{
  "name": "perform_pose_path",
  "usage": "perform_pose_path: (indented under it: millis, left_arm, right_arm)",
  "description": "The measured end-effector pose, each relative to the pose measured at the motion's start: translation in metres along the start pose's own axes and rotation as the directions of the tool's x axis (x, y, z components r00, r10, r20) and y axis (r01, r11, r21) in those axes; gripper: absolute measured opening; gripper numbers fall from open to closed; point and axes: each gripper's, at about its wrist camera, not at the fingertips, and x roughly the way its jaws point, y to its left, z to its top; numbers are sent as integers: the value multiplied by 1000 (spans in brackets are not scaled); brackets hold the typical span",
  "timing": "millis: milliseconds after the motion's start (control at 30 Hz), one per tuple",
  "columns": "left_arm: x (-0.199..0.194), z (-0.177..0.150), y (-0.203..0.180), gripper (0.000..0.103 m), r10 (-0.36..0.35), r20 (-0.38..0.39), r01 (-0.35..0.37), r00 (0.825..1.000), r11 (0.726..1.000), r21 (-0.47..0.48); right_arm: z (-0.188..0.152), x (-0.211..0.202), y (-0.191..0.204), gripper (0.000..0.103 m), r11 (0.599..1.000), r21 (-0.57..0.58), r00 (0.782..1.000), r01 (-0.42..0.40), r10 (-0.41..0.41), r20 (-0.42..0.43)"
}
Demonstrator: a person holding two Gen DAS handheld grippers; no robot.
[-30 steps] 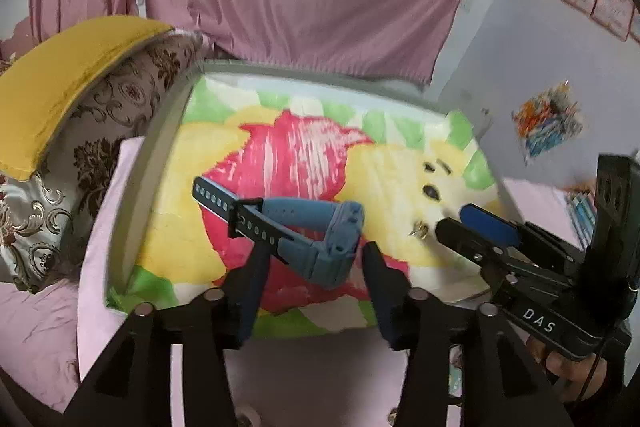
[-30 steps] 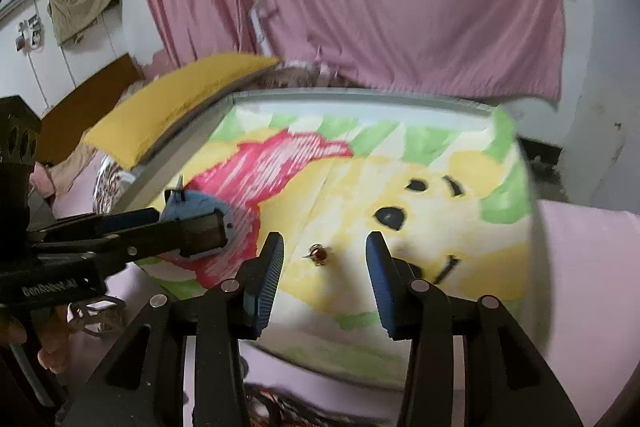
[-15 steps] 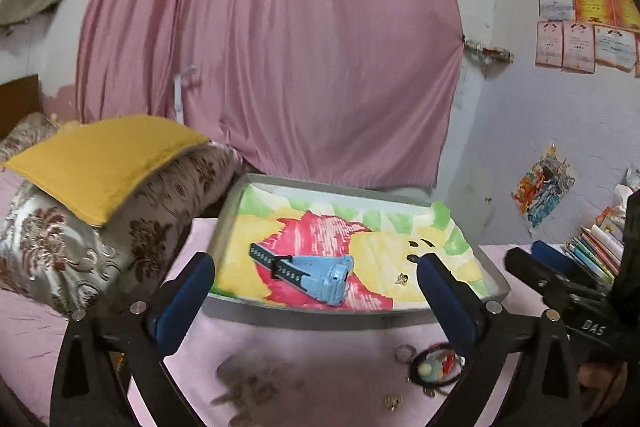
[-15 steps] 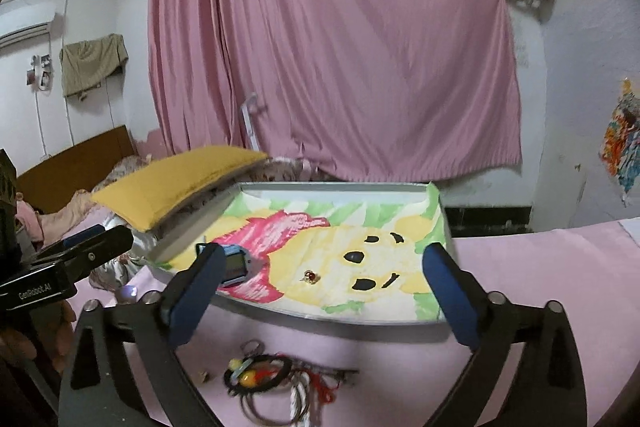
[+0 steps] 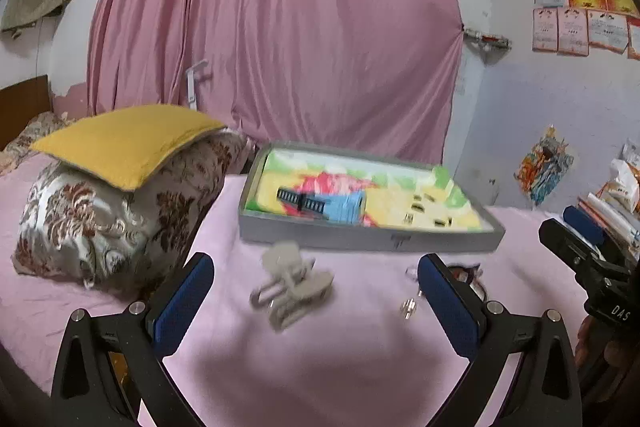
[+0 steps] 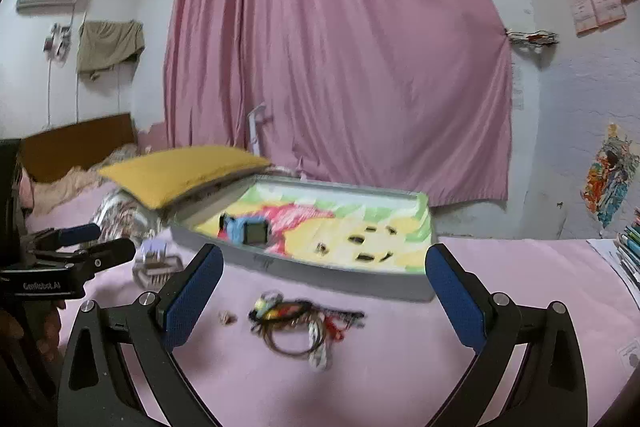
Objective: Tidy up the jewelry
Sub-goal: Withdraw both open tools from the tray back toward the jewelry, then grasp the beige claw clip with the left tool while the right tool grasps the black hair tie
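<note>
So both grippers sat back from the tray (image 5: 360, 239), jaws spread wide, nothing between the pads. Left gripper (image 5: 316, 299) hovered over the pink bedspread (image 5: 320, 367), blue pads on either side of a pale grey clip-like piece (image 5: 292, 285); not touching it. That piece was motion-blurred, so probably a hair claw, can't confirm. A small metal ring or earring (image 5: 408, 307) lay on the spread just inside the left gripper's right-hand finger.

Right gripper (image 6: 324, 299) was also empty, framing a tangle of cords and bracelets (image 6: 298, 323) on the bedspread, with a tiny pale bit (image 6: 227, 317) near its left-hand finger. Neither was touched.

The tray was grey-rimmed with a cartoon bear liner, resting on the bed beyond both grippers. Inside it: a blue watch (image 6: 250, 229) with a black perforated strap at the left part, and one small earring (image 6: 321, 247) near the middle, well apart from the watch.

Each gripper showed in the other's view: right one at the right edge of the left camera (image 5: 576, 239), left one at the left edge of the right camera (image 6: 92, 241).

A yellow pillow (image 5: 124, 143) sat on a floral cushion (image 5: 108, 223) left of the tray, pink curtain (image 5: 280, 27) behind
</note>
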Motion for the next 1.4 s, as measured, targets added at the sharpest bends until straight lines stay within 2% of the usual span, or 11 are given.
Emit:
perform_pose_path:
  millis: [133,300,467,567,767,900,1000,1167,1233,1300,1400]
  left_arm:
    - [6,-8,6,102,4,-62,-4,998,1000,6]
    - [18,-11,16,102,-19,-158,18,987,1000,-10]
    - [33,-12,25,102,-41,-240,33,970,999,-39]
    - [39,-12,26,102,-39,-259,34,965,999,-24]
    - [53,-8,27,102,-55,-301,53,952,998,-15]
    - [62,-5,27,93,-69,-322,70,944,998,-9]
    - [66,-3,28,85,-82,-328,84,941,996,-7]
    - [70,2,31,78,-109,-320,113,941,994,-4]
    - [71,4,31,71,-119,-320,125,940,992,-1]
    - [74,5,30,58,-134,-331,142,934,990,0]
    - [75,5,27,48,-145,-345,156,927,988,6]
  right_arm:
    - [-9,12,0,99,998,19,994,-56,58,-97]
    - [-24,30,2,99,991,57,967,-124,133,-217]
    - [-36,42,4,98,990,82,949,-118,137,-283]
    - [-35,47,2,85,990,91,943,-110,133,-304]
    - [-27,60,4,69,986,104,928,-133,161,-337]
    - [-25,75,5,49,980,138,908,-141,184,-377]
    - [-26,83,4,43,976,172,896,-137,196,-399]
    - [-32,96,3,43,971,203,880,-129,207,-428]
    - [-33,99,2,43,967,216,874,-132,216,-435]
    - [-34,101,3,32,967,217,872,-134,219,-437]
    - [-34,102,4,23,965,222,871,-136,224,-438]
